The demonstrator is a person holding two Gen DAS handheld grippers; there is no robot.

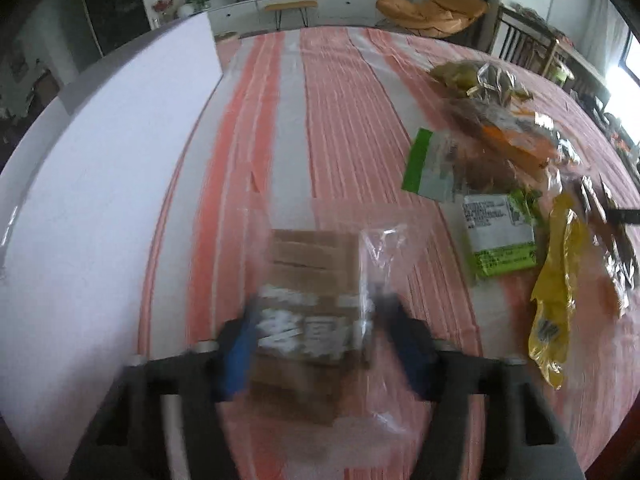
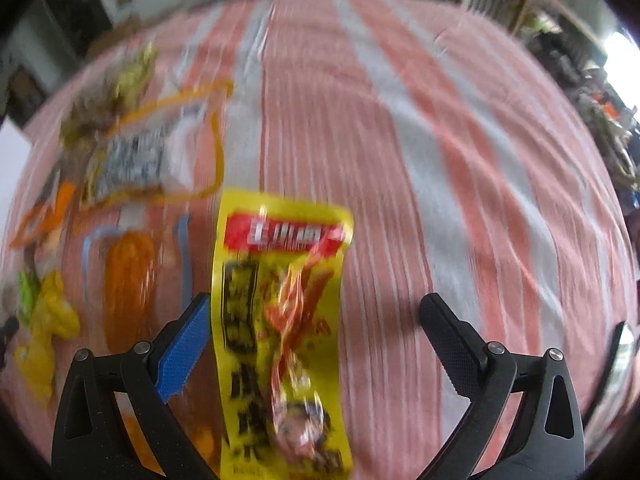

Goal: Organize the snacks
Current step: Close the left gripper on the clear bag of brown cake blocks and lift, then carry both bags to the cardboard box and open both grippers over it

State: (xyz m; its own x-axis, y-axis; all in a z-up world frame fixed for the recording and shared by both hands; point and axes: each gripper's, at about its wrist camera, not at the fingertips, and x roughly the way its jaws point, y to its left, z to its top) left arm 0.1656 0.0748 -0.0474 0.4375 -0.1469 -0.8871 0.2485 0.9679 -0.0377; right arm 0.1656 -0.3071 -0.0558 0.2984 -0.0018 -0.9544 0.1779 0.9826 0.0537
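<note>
My left gripper point(image 1: 320, 320) is shut on a clear bag of brown biscuits point(image 1: 312, 300) and holds it over the striped tablecloth point(image 1: 336, 120). My right gripper point(image 2: 316, 312) is open, its jaws wide apart. A yellow snack packet point(image 2: 280, 320) with a red label lies flat on the cloth between the fingers, close to the blue left pad point(image 2: 188, 344). A pile of snack packets point(image 1: 500, 152) lies at the right in the left wrist view and at the left in the right wrist view point(image 2: 132, 152).
A white box wall point(image 1: 100, 200) stands along the left of the table. A green-and-white packet point(image 1: 500, 236) and a yellow packet point(image 1: 556, 300) lie near the right edge. An orange packet point(image 2: 128, 284) lies left of my right gripper. Chairs and cabinets stand beyond the table.
</note>
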